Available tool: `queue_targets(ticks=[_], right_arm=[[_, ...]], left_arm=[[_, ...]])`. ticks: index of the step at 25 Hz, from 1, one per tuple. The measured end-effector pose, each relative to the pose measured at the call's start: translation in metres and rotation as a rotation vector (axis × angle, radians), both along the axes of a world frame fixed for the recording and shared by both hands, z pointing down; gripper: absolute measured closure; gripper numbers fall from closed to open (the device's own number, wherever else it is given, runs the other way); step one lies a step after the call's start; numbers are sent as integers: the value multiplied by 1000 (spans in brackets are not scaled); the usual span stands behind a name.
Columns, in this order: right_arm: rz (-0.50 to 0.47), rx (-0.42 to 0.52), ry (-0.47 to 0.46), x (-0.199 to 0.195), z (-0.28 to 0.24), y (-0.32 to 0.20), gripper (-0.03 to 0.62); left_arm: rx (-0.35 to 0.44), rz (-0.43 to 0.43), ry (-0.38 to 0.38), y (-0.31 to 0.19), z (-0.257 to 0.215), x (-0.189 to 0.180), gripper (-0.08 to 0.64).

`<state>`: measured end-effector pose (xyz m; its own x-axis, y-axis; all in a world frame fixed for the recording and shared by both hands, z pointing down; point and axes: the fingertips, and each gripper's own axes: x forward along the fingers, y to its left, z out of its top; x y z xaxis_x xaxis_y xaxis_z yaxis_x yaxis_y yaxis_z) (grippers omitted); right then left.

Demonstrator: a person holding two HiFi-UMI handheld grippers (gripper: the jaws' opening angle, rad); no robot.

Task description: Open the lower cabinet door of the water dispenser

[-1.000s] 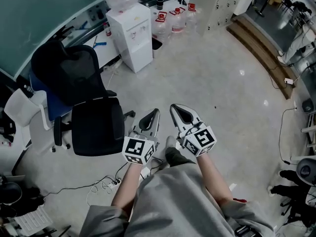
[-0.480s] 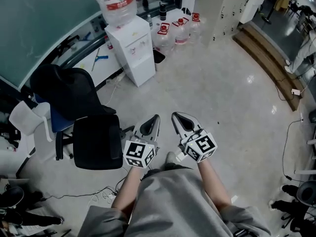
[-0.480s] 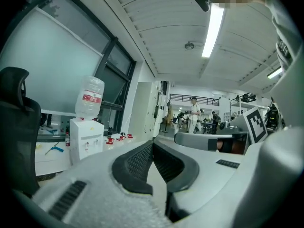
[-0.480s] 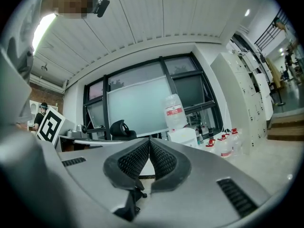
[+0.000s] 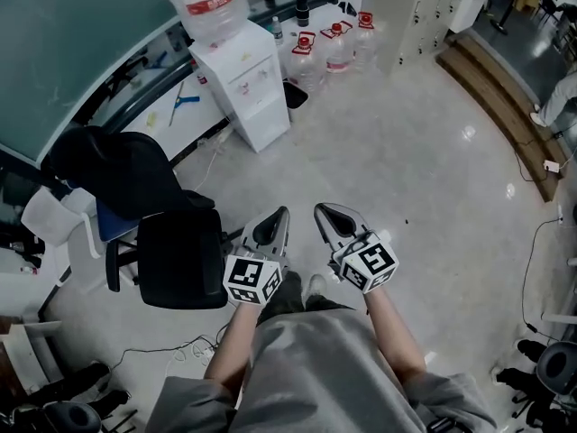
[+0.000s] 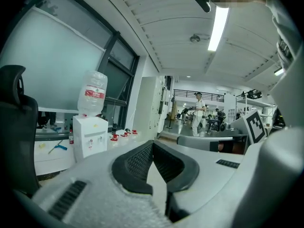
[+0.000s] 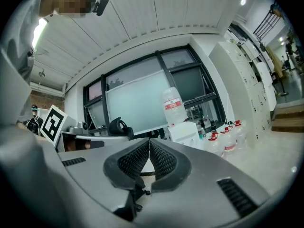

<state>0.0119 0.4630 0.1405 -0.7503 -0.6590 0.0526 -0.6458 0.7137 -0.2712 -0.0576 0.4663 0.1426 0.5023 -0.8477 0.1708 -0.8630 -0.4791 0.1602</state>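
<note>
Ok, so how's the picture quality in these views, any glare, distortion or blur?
Head view: evenly lit, small glare spots on the glossy floor, edges bowed. Left gripper view: strong fisheye, dark corners, the ceiling light blown out. Right gripper view: same fisheye bending the window frame, distant water dispenser reasonably sharp.

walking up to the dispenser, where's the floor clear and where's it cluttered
Bare floor spans between the chair and the wooden step, straight up to the dispenser front. Crowded: bottles beside the dispenser, cables near the chair.
</note>
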Motion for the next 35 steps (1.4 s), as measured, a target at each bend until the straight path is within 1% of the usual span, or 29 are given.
queue_targets(ticks=[7,16,23,29,35], right_arm=[[-14,-17,18,-23,14,-52,580],[22,-24,45,-67,18,-135,580],[51,-37,73,-100,25,-173,580],[64,-34,95,-113,28,-200,580],[84,-45,101,-109,31,-238,580]], left_arm=[[-29,-6,7,-54,18,-25,549],[-25,56,12,-138,21,-60,549],[-29,104,38,-179,25,-87,549],[-26,134,44,-206,26,-94,549],[-46,135,53,-243,32,-89,549]])
